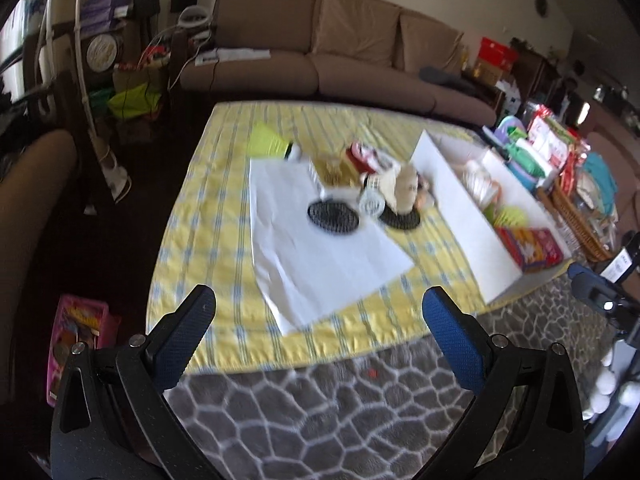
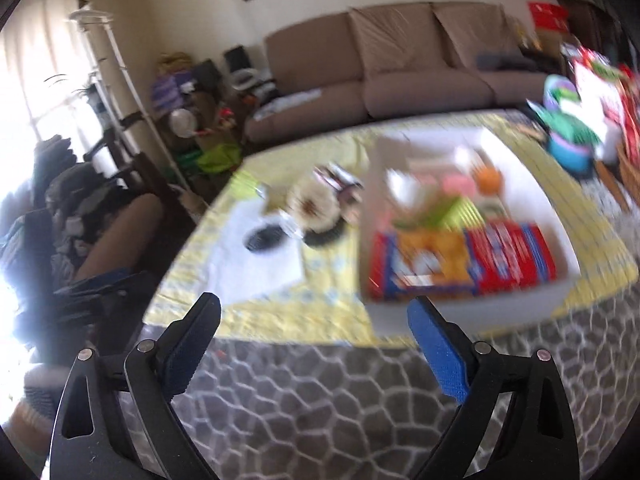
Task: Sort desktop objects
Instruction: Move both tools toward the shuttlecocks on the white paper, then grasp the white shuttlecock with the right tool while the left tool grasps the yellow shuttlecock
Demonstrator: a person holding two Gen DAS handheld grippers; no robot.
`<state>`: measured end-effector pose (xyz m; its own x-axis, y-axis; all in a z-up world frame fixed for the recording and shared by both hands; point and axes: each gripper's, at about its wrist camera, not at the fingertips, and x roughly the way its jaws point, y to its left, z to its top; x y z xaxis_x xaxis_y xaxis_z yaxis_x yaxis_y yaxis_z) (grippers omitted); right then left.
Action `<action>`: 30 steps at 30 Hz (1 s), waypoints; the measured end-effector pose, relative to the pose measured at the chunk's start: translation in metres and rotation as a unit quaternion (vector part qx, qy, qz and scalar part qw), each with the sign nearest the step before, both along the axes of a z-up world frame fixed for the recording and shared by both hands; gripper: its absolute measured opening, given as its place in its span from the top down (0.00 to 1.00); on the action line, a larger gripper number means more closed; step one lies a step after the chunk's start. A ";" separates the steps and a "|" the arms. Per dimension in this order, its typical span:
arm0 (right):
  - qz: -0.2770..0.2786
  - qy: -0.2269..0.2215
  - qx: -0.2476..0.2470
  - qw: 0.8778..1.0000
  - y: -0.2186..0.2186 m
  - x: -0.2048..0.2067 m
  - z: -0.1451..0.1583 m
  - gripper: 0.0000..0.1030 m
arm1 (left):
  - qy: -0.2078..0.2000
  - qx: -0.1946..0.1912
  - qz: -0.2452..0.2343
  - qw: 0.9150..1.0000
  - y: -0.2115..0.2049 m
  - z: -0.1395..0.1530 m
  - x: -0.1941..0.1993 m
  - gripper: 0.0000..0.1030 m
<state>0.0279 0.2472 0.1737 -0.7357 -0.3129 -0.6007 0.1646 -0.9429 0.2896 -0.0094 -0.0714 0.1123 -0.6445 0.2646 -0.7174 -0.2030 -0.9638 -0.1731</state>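
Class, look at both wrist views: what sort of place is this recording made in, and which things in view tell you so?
Most likely a home living room: a brown sofa behind a low table under a yellow cloth, a patterned grey rug on the floor, and cluttered household shelves beside the sofa.

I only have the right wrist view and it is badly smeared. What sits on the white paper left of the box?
Observer: The left wrist view shows a black round mat lying on the white paper.
Operator: Only one mat?
Observer: A second black mat lies off the paper, on the yellow cloth, partly under the pile of small objects.
Operator: Anything in the left tongs?
Observer: No. The left tongs are open and empty, short of the table edge.
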 end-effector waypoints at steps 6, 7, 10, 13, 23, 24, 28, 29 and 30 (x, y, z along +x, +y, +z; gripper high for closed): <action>0.033 0.021 0.021 0.999 -0.031 -0.047 0.041 0.06 | -0.003 0.023 -0.003 1.000 -0.009 0.005 -0.032 0.00; 0.037 0.019 0.032 0.999 -0.036 -0.058 0.044 0.06 | -0.005 0.026 -0.003 1.000 -0.009 0.003 -0.038 0.00; 0.052 -0.003 0.066 0.996 -0.054 -0.098 0.046 0.06 | -0.013 0.034 -0.002 0.999 -0.008 -0.002 -0.056 0.00; 0.068 -0.025 0.094 0.993 -0.071 -0.139 0.039 0.06 | -0.018 0.042 0.009 0.999 -0.013 -0.004 -0.075 0.00; 0.088 -0.126 0.216 0.964 -0.092 -0.243 -0.041 0.07 | -0.051 0.079 0.003 0.996 -0.028 -0.016 -0.105 0.00; 0.091 -0.136 0.225 0.960 -0.095 -0.249 -0.048 0.07 | -0.053 0.082 -0.002 0.995 -0.026 -0.016 -0.106 0.00; 0.102 -0.171 0.257 0.946 -0.101 -0.259 -0.072 0.10 | -0.065 0.104 -0.011 0.992 -0.022 -0.015 -0.109 0.00; 0.103 -0.181 0.268 0.941 -0.102 -0.260 -0.079 0.14 | -0.066 0.106 -0.011 0.992 -0.021 -0.015 -0.109 0.00; 0.104 -0.187 0.270 0.939 -0.103 -0.261 -0.083 0.27 | -0.065 0.106 -0.010 0.992 -0.021 -0.014 -0.108 0.00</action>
